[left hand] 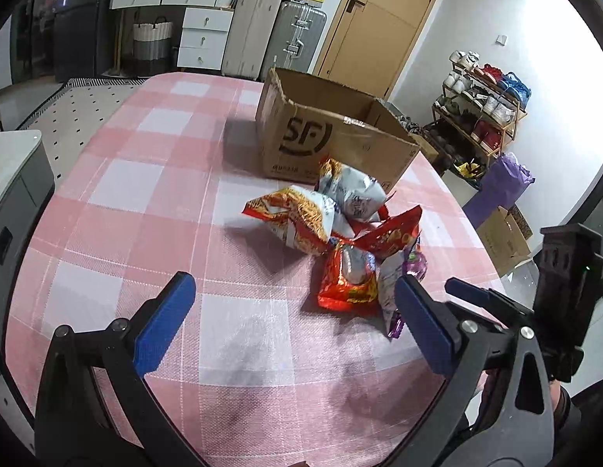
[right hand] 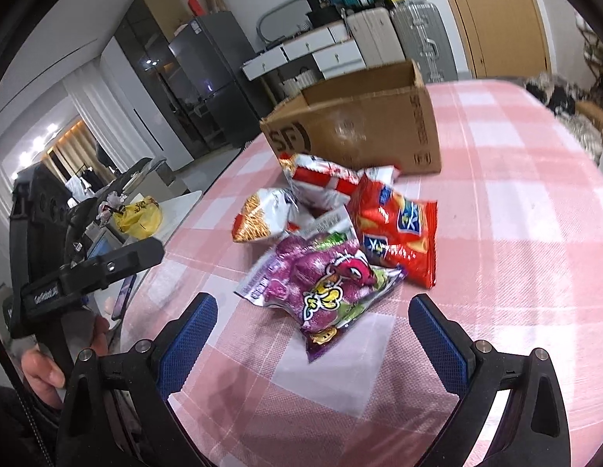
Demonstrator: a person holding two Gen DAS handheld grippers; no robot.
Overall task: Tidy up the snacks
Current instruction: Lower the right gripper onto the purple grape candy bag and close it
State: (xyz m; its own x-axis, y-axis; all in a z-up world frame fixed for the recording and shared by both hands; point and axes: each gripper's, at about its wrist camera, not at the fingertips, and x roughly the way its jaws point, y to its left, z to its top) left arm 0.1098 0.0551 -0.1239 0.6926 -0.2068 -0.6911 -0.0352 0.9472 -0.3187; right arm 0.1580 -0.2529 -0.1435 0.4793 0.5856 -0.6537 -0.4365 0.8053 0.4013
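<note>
Now | cardboard box (left hand: 332, 144) inside hidden | snack bags (right hand: 332, 233) beside it | both grippers' fingers apart

A lived-in home, an open living and dining room. A pink checked cloth (left hand: 153, 202) covers the table in the centre of the frame. At upper left stand white drawers (left hand: 204, 35) and a woven basket (left hand: 151, 41); hard suitcases (left hand: 278, 35) are lined up at top centre (more cases stacked above them) beside a wooden door (left hand: 383, 27). A shoe rack (left hand: 482, 113) full of shoes fills the right edge. In the right wrist view a dark fridge (right hand: 208, 78) stands at upper left, with curtains (right hand: 95, 105) and warm lights further left
</note>
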